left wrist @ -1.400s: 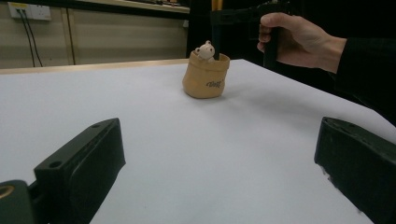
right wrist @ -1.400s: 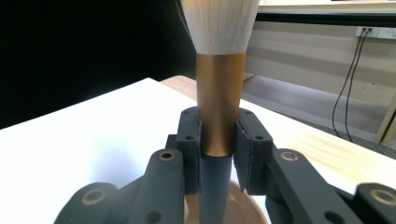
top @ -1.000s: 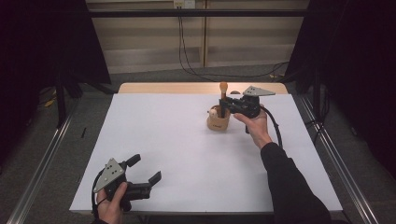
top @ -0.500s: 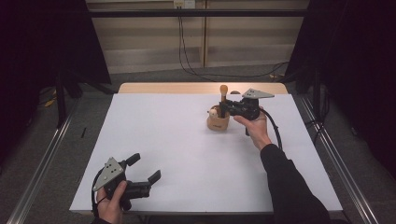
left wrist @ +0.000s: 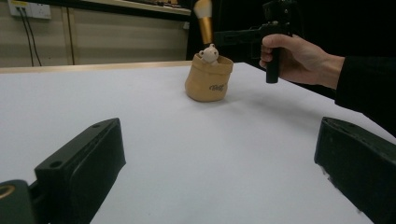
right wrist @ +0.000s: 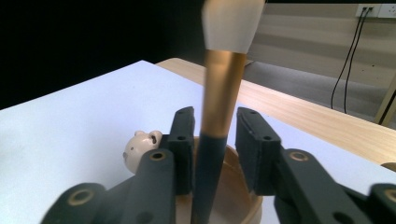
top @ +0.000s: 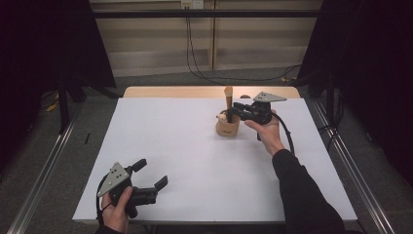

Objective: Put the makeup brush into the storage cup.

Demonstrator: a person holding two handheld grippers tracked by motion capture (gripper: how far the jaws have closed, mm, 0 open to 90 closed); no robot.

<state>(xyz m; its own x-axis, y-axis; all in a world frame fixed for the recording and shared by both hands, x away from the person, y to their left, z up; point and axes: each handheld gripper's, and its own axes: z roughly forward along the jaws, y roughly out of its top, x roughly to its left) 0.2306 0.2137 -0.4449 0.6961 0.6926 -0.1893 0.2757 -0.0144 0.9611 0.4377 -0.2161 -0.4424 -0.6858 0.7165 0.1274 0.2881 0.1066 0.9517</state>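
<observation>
High view, table: white sheet (top: pixel 195 161) covers the tabletop, a strip of bare wood showing along its far edge.
High view, left gripper: left gripper (top: pixel 151 175) sits low at the near left corner of the sheet, held in the person's left hand (top: pixel 117 214), jaws spread wide with nothing between them.
High view, right gripper: right gripper (top: pixel 231 110) is held in the right hand (top: pixel 265 131) at the far right of the sheet, pointing left at a small tan pot (top: pixel 227 127).
High view, brush: a brush (top: pixel 228 97) stands upright out of the pot, its pale tip above the gripper.
Left gripper view, jaws: two black jaws stand far apart over bare white sheet, gripping nothing.
Left gripper view, pot: the tan pot (left wrist: pixel 208 79) sits well ahead, a small cream bear figure (left wrist: pixel 208 54) at its rim and the gold brush handle (left wrist: pixel 204 28) rising beside it; the right hand (left wrist: pixel 294 58) holds its gripper just right of the pot.
Right gripper view, jaws: the jaws flank the brush handle (right wrist: pixel 219 107), narrowly parted; whether either pad touches it cannot be told.
Right gripper view, pot: the pot's rim (right wrist: pixel 252 205) lies directly below, the bear figure (right wrist: pixel 140 147) at its left edge.
</observation>
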